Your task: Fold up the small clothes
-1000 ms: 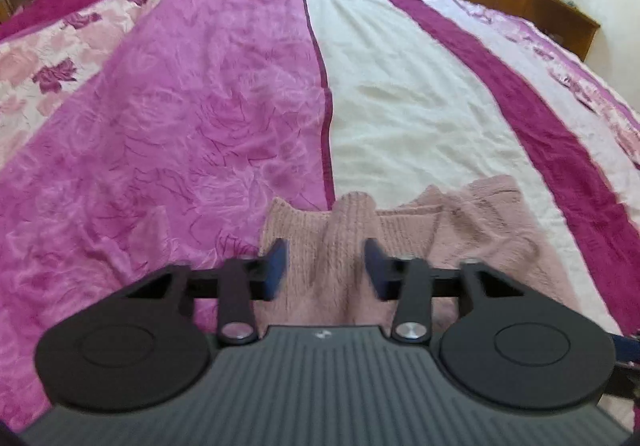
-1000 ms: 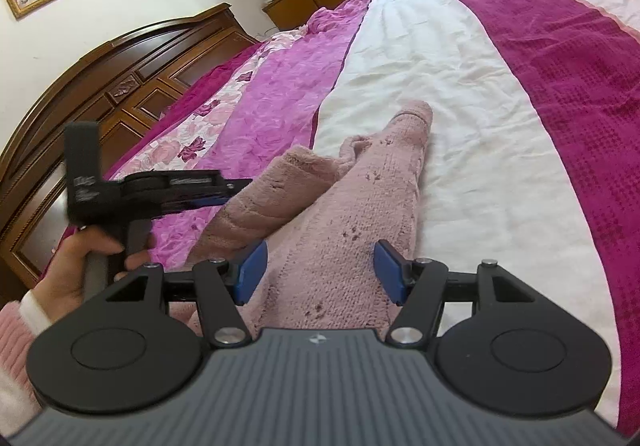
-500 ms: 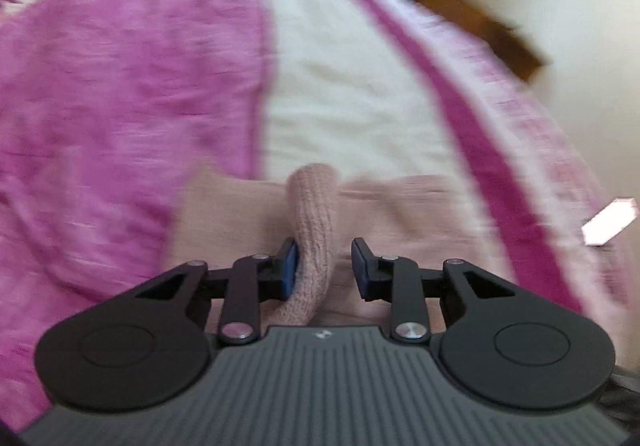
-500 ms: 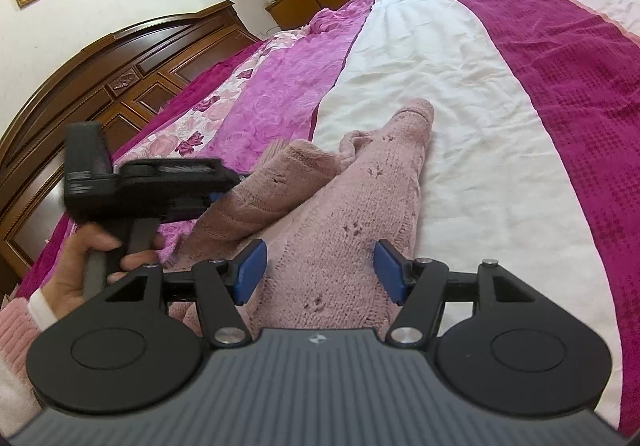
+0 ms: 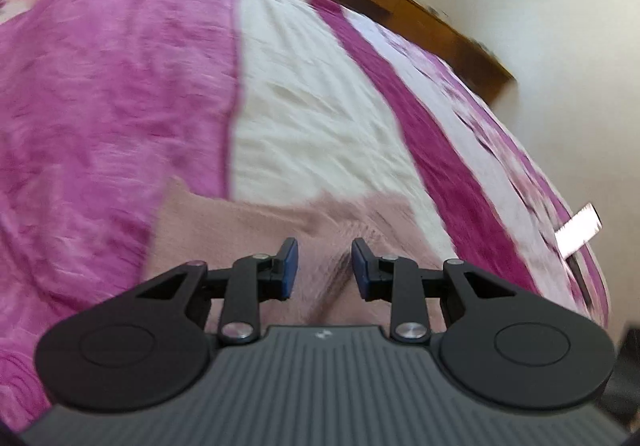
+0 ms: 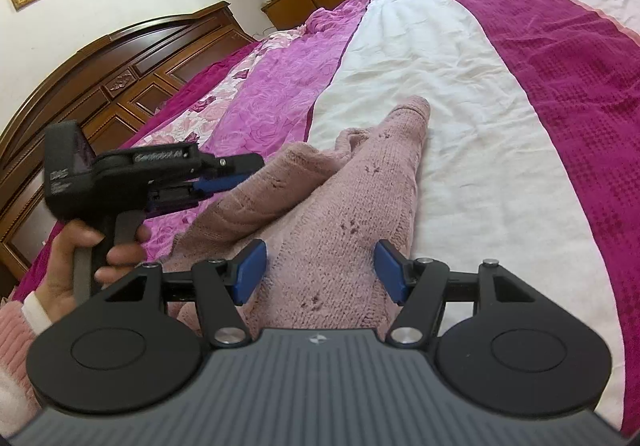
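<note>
Risk, as we judge it: sweater point(image 6: 332, 205) sleeve slides back off body once released, since loose knit drapes and fold sits uneven. Second risk: open pads snag knit loops.

We see dusty-pink knit sweater, small dark specks on front, one sleeve stretched away across white stripe of bedspread point(image 6: 460, 93).

Our left claw point(image 5: 324, 270) narrow, empty, above sweater. Our right claw point(image 6: 320, 272) wide, empty, over sweater's near part.
</note>
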Action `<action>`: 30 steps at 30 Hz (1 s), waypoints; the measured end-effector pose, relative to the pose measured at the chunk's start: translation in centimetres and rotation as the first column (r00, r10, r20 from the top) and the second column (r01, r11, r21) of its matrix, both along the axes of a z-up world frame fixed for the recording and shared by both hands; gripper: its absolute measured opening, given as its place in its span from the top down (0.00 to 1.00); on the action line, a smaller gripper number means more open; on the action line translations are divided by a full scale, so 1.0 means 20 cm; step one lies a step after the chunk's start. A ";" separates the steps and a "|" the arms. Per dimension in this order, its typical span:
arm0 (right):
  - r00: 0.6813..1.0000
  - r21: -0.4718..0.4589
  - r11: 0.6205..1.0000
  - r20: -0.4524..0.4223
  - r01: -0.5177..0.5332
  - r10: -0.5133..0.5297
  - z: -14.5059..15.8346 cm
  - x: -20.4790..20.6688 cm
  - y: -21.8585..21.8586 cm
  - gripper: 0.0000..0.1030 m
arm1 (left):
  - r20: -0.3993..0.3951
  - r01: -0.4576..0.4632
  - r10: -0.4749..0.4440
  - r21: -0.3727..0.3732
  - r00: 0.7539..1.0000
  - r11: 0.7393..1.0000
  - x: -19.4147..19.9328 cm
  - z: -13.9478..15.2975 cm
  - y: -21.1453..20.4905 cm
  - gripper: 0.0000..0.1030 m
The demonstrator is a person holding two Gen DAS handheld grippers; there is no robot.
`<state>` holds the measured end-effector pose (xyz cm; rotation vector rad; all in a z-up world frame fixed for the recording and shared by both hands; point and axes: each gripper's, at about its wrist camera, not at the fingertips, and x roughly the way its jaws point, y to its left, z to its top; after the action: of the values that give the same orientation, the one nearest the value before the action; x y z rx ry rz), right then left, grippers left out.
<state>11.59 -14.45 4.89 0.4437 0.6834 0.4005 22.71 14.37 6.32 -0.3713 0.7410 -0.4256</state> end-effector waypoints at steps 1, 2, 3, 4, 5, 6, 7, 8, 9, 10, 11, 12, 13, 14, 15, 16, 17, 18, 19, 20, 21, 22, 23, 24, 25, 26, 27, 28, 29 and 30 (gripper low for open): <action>1.000 -0.005 1.000 0.002 -0.001 0.001 0.00 0.00 0.00 0.34 | -0.004 -0.045 0.045 0.001 0.999 0.999 0.02 -0.01 0.04 0.70; 1.000 -0.009 1.000 0.004 -0.002 0.002 0.00 0.00 0.00 0.34 | -0.014 -0.078 0.078 0.004 0.997 0.997 0.05 -0.02 0.06 0.70; 1.000 -0.012 1.000 0.005 -0.003 0.003 0.00 0.00 0.01 0.34 | -0.040 -0.099 0.100 0.018 0.994 0.995 0.08 -0.04 0.09 0.70; 1.000 -0.016 1.000 0.007 -0.004 0.004 0.00 0.00 0.01 0.34 | -0.068 -0.103 0.105 0.036 0.992 0.994 0.10 -0.06 0.09 0.70; 1.000 -0.017 1.000 0.008 -0.004 0.004 0.00 0.00 0.01 0.34 | -0.090 -0.096 0.100 0.052 0.991 0.994 0.12 -0.07 0.10 0.70; 1.000 -0.018 1.000 0.009 -0.004 0.004 0.00 0.00 0.01 0.34 | -0.108 -0.076 0.083 0.067 0.991 0.995 0.13 -0.09 0.09 0.70; 1.000 -0.019 1.000 0.010 -0.004 0.004 -0.01 0.00 0.02 0.34 | -0.116 -0.054 0.064 0.086 0.991 0.995 0.13 -0.09 0.08 0.70; 1.000 -0.019 1.000 0.011 -0.003 0.003 -0.01 0.00 0.02 0.33 | -0.105 -0.039 0.050 0.107 0.993 0.993 0.12 -0.10 0.06 0.70; 1.000 -0.020 1.000 0.012 -0.002 0.002 -0.01 0.00 0.02 0.33 | -0.092 -0.032 0.044 0.119 0.995 0.992 0.10 -0.10 0.05 0.70; 1.000 -0.023 1.000 0.013 -0.002 0.002 -0.01 0.00 0.02 0.33 | -0.088 -0.032 0.043 0.121 0.995 0.992 0.10 -0.10 0.05 0.70; 1.000 -0.027 1.000 0.015 -0.002 0.002 -0.01 0.00 0.03 0.32 | -0.095 -0.040 0.051 0.118 0.994 0.992 0.10 -0.11 0.05 0.70; 1.000 -0.033 0.999 0.018 -0.003 0.004 -0.01 -0.01 0.03 0.32 | -0.103 -0.049 0.061 0.111 0.993 0.993 0.10 -0.12 0.05 0.70; 1.000 -0.039 0.999 0.021 -0.005 0.006 -0.01 -0.01 0.04 0.32 | -0.103 -0.058 0.070 0.114 0.992 0.992 0.10 -0.12 0.04 0.71; 1.000 -0.041 0.999 0.021 -0.007 0.008 -0.01 -0.01 0.04 0.32 | -0.082 -0.074 0.086 0.140 0.993 0.987 0.09 -0.11 0.03 0.83; 1.000 -0.042 0.999 0.022 -0.008 0.009 -0.01 -0.01 0.04 0.32 | -0.033 -0.094 0.102 0.180 0.994 0.979 0.06 -0.08 0.00 0.86; 1.000 -0.040 0.999 0.022 -0.008 0.009 -0.01 -0.01 0.04 0.31 | 0.020 -0.095 0.093 0.204 0.995 0.974 0.02 -0.04 -0.03 0.86; 1.000 -0.037 0.999 0.020 -0.007 0.008 -0.01 -0.01 0.04 0.31 | 0.067 -0.070 0.057 0.213 0.996 0.975 -0.02 0.00 -0.07 0.86; 1.000 -0.034 0.999 0.018 -0.006 0.007 -0.01 0.00 0.03 0.31 | 0.085 -0.022 0.005 0.204 0.996 0.979 -0.05 0.03 -0.10 0.86; 1.000 -0.031 1.000 0.016 -0.005 0.005 -0.01 0.00 0.03 0.31 | 0.070 0.042 -0.055 0.177 0.996 0.983 -0.07 0.05 -0.14 0.85; 1.000 -0.031 0.999 0.016 -0.005 0.005 -0.01 0.00 0.03 0.31 | 0.046 0.082 -0.090 0.156 0.995 0.984 -0.08 0.05 -0.17 0.84; 1.000 -0.032 0.999 0.016 -0.004 0.005 -0.01 0.00 0.03 0.31 | 0.013 0.114 -0.118 0.148 0.993 0.982 -0.08 0.04 -0.20 0.83; 1.000 -0.028 1.000 0.018 0.010 -0.009 0.01 0.01 0.01 0.31 | -0.006 0.126 -0.127 0.152 0.992 0.980 -0.09 0.03 -0.22 0.83; 0.999 -0.015 1.000 0.025 0.027 -0.027 0.02 0.01 -0.01 0.31 | -0.009 0.123 -0.123 0.160 0.992 0.979 -0.09 0.01 -0.23 0.83; 0.998 0.000 0.999 0.036 0.042 -0.041 0.05 0.02 -0.03 0.31 | -0.005 0.119 -0.120 0.167 0.993 0.979 -0.11 0.01 -0.23 0.83; 0.998 0.013 0.999 0.048 0.048 -0.048 0.08 0.04 -0.06 0.31 | 0.004 0.112 -0.114 0.170 0.993 0.979 -0.12 0.01 -0.23 0.83; 0.997 0.021 0.999 0.056 0.047 -0.048 0.11 0.07 -0.08 0.31 | 0.011 0.109 -0.112 0.165 0.994 0.980 -0.14 0.01 -0.23 0.83; 0.997 0.025 0.999 0.061 0.043 -0.045 0.14 0.11 -0.08 0.31 | 0.019 0.111 -0.116 0.165 0.993 0.980 -0.15 0.01 -0.24 0.83; 0.997 0.035 0.998 0.060 0.042 -0.044 0.17 0.15 -0.09 0.31 | 0.027 0.112 -0.118 0.174 0.993 0.978 -0.17 0.02 -0.24 0.83; 0.998 0.051 0.998 0.056 0.038 -0.041 0.20 0.20 -0.09 0.31 | 0.039 0.112 -0.122 0.192 0.992 0.975 -0.17 0.02 -0.25 0.83; 0.998 0.069 0.997 0.052 0.025 -0.029 0.22 0.25 -0.08 0.31 | 0.056 0.115 -0.130 0.217 0.990 0.969 -0.19 0.02 -0.26 0.83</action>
<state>16.63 -15.96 9.27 0.5050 0.6130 0.4095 18.85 9.07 6.76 -0.1088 0.7359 -0.4686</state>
